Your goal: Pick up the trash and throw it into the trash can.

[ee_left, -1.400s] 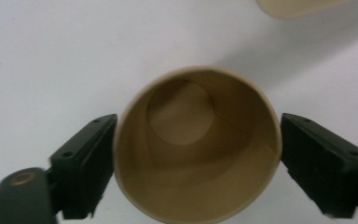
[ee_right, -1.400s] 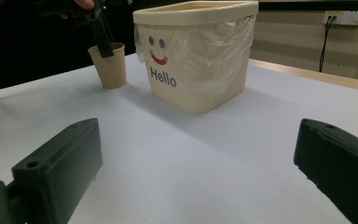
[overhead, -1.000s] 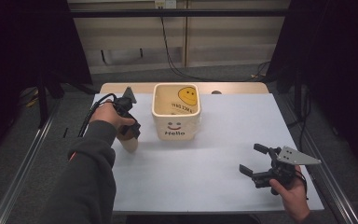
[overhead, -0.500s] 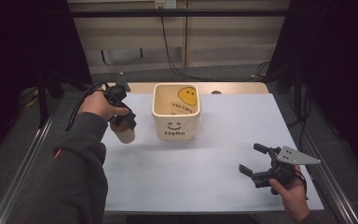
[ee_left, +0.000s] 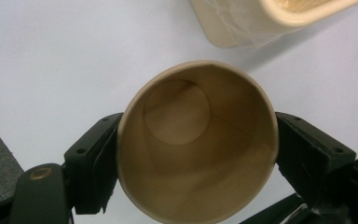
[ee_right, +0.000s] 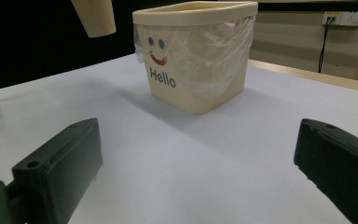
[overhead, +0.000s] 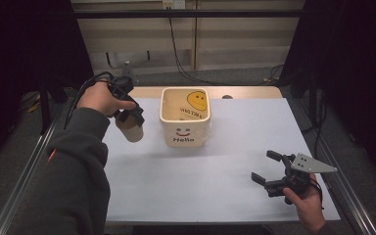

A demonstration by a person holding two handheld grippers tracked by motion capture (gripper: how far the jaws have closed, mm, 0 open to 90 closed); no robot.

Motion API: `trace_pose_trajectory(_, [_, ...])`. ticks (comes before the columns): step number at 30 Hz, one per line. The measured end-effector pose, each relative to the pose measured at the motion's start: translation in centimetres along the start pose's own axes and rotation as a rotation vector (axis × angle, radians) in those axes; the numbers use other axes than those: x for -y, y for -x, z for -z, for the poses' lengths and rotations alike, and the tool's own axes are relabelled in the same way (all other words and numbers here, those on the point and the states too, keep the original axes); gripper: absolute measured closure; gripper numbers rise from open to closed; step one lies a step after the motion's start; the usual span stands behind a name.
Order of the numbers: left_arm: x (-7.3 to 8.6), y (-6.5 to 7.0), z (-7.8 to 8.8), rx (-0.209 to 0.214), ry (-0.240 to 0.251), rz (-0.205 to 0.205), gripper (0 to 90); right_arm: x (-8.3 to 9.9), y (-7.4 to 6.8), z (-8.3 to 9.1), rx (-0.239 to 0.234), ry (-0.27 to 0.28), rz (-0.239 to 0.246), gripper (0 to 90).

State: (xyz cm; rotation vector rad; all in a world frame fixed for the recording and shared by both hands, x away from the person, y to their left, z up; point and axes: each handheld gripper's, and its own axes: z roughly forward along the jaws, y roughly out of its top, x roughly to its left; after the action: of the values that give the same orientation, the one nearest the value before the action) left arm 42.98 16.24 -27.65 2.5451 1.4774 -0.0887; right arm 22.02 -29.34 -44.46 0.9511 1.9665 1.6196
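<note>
We are pinching the paper cup (overhead: 129, 131) in the left gripper (overhead: 130, 117), clear of the table (overhead: 215, 181) at the bin's (overhead: 185, 125) 9 o'clock. Right gripper (overhead: 268, 169) is idling spread. We should be carrying the cup level over the bin's rim before releasing.

Tan paper cup (ee_left: 198, 140); cream bin (overhead: 184, 116), smiley face, "Hello"; pale lavender table (overhead: 215, 176); black claws.
</note>
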Motion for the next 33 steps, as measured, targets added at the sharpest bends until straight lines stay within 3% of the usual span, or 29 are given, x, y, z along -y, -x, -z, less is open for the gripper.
trace_pose_trajectory(17, [-1.0,0.6,3.5,0.03,-0.013,-0.012,20.5,0.0,0.0,0.0,-0.004,-0.002,0.005,0.5])
trace_pose_trajectory(31, [-2.1,1.4,6.6,0.028,-0.008,-0.001,20.8,0.0,0.0,0.0,-0.009,-0.006,0.002,0.5])
trace_pose_trajectory(33, [-2.3,1.5,7.1,0.024,-0.013,-0.015,20.8,0.0,0.0,0.0,-0.009,-0.005,0.004,0.5])
